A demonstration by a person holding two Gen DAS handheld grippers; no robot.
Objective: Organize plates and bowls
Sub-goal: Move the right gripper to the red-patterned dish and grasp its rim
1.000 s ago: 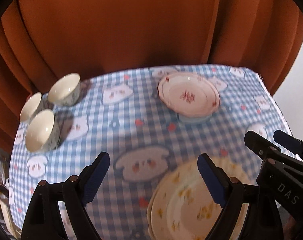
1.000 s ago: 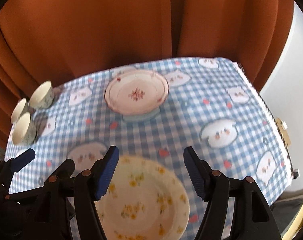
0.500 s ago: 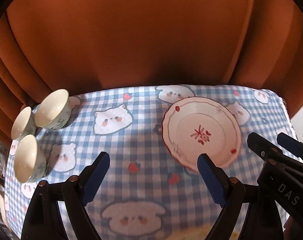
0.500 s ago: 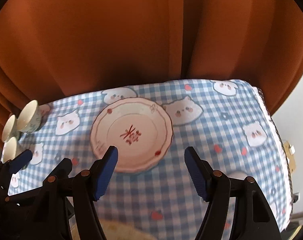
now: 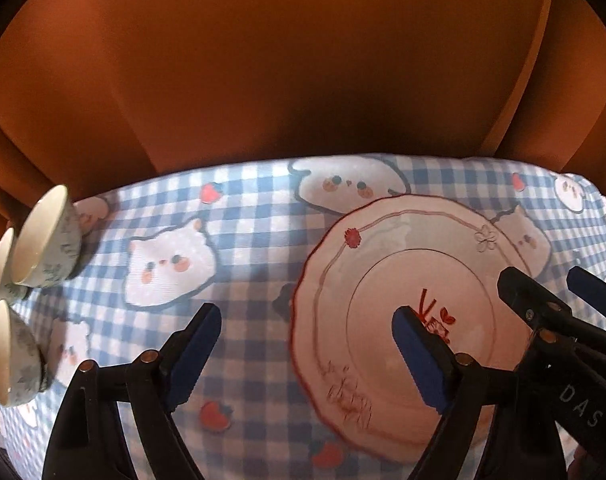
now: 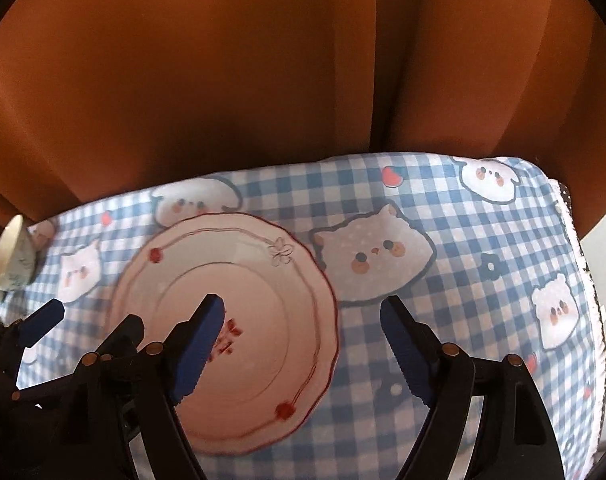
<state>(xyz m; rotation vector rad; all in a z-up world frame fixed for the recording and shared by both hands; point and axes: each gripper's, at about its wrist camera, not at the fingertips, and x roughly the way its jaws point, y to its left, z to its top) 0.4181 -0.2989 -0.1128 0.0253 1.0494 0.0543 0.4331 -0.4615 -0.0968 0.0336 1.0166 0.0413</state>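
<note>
Rust-orange curtain (image 5: 287, 64) in folds, blue gingham tablecloth (image 6: 483, 320) with cartoon animals

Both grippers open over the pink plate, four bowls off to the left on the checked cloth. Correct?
Not quite: there are three bowls, not four. The left wrist view shows them grouped at the left edge of the cloth. The rest holds: the left gripper and right gripper have open jaws with nothing gripped, over the plate.
</note>
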